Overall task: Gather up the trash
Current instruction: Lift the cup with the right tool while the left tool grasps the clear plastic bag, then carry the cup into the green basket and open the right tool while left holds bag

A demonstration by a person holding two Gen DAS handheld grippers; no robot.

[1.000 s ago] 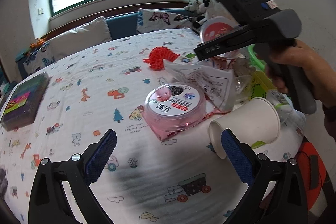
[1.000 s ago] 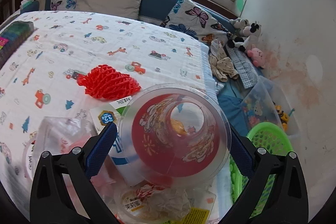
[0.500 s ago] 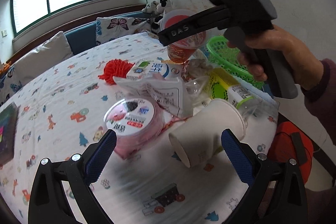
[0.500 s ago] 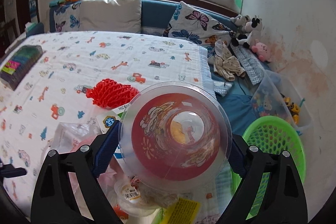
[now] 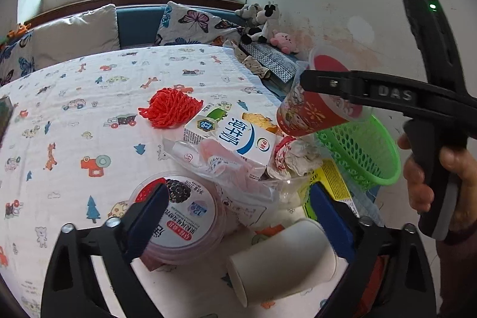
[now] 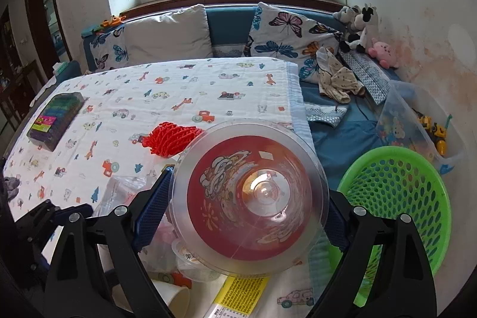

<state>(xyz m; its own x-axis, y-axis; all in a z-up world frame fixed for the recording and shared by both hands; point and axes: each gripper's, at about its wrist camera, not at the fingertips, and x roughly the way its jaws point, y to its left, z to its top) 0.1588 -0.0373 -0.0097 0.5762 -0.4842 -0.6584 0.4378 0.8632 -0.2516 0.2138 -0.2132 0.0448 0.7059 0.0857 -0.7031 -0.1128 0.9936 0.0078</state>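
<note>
Left wrist view: the left gripper (image 5: 238,216) is spread wide and holds nothing, hovering above the trash pile at the corner of the printed tablecloth (image 5: 89,97). Below its fingers lie a pink lidded tub (image 5: 190,225) and a white paper cup (image 5: 283,258) on its side. Beyond the tub sit a milk carton (image 5: 232,133), a crumpled clear bag (image 5: 226,169) and a red mesh net (image 5: 171,108). Past the carton, the right gripper (image 5: 325,82) pinches a red plastic cup (image 5: 310,112), held off the cloth beside the green basket (image 5: 366,151).

Right wrist view: the right gripper (image 6: 247,204) clamps the red plastic cup (image 6: 250,195) with its mouth toward the camera. The green basket (image 6: 396,192) stands just right of the cup, the red mesh net (image 6: 170,139) behind it.
</note>
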